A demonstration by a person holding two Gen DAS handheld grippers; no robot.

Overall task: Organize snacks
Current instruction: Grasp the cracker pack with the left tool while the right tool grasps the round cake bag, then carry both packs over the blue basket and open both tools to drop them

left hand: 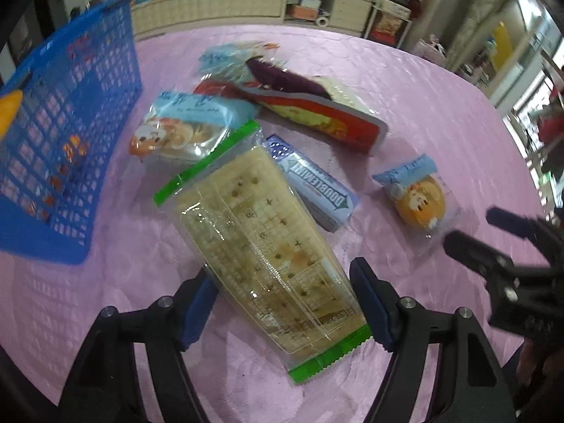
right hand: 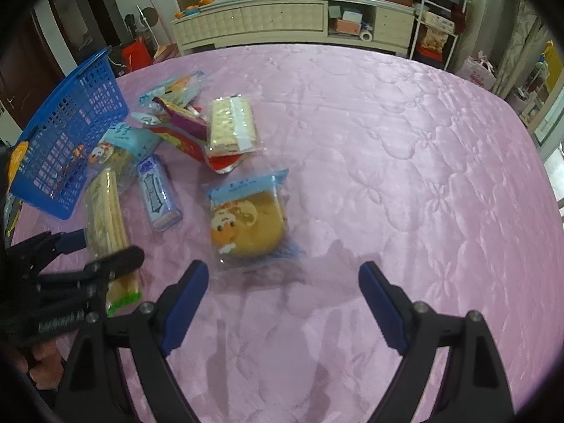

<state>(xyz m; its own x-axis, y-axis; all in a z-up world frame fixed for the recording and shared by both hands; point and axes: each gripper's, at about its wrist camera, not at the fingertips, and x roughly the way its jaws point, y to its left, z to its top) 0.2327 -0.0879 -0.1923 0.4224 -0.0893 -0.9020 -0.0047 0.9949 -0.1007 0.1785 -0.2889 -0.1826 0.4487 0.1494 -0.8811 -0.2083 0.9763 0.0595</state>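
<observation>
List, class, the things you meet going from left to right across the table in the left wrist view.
Blue basket → cracker pack with green ends → Doublemint gum pack → small round cake in a blue-topped wrapper → right gripper.

On the bed (right hand: 387, 141), the basket (left hand: 70, 112) stands at the left, the cracker pack (left hand: 261, 232) right of it, the gum (left hand: 310, 183) touching the pack's right side, the bun (right hand: 246, 225) farther right, other snacks (left hand: 282, 98) piled behind.
</observation>
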